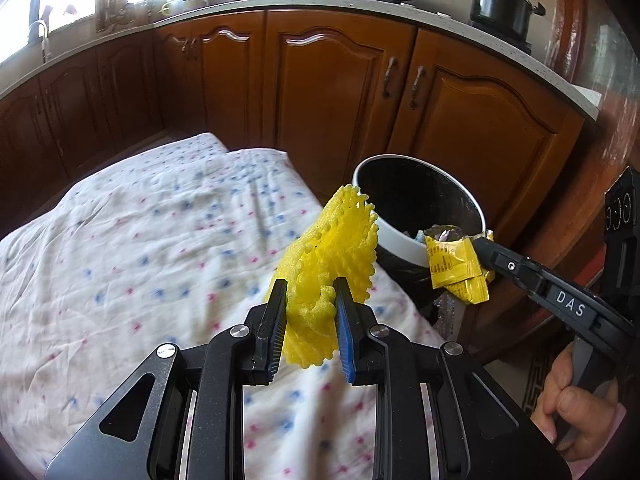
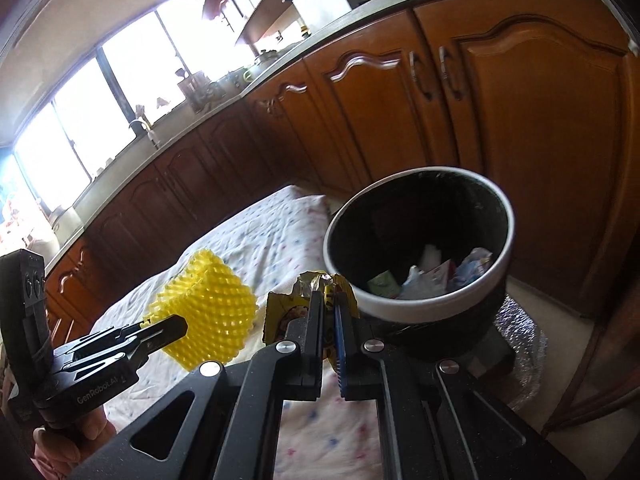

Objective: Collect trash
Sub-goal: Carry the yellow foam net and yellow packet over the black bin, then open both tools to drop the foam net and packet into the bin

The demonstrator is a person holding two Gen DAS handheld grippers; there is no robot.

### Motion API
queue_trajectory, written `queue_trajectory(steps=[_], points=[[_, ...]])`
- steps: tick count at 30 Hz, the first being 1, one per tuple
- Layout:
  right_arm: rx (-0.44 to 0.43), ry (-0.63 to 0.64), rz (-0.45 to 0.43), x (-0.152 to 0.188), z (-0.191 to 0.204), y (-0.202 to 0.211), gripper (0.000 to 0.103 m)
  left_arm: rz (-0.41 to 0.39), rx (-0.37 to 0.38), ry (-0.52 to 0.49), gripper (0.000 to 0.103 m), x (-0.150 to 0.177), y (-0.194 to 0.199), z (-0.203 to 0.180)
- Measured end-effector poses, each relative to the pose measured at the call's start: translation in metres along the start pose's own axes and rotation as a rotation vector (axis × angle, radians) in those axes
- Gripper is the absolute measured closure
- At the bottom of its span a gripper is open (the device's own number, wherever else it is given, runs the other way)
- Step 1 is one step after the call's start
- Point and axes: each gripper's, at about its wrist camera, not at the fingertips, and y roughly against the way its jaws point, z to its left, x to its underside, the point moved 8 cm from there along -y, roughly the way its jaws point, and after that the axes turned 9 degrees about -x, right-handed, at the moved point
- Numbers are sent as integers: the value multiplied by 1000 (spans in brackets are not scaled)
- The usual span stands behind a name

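While the yellow foam net (image 1: 320,276) is gripped by the left gripper (image 1: 310,320), a yellow wrapper (image 2: 304,312) is clamped by the right gripper (image 2: 329,334) beside the bin (image 2: 416,304).

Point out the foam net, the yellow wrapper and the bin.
foam net (image 1: 332,248), left wrist view, middle of mesh
yellow wrapper (image 1: 454,266), left wrist view, printed face
bin (image 2: 420,306), right wrist view, near rim

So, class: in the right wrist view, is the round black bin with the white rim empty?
No: the round black bin with the white rim already holds crumpled white paper and wrappers at its bottom.
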Motion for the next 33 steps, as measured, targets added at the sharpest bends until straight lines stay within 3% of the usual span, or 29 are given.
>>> queue_trajectory(steps=[20,33], points=[[71,-21,-54,-43,-47,11,98,-16,55,-79,82,-51,-21,-56],[116,-43,-15,-58,-78,-12,98,61,82,-137,82,-75,-66,-95]])
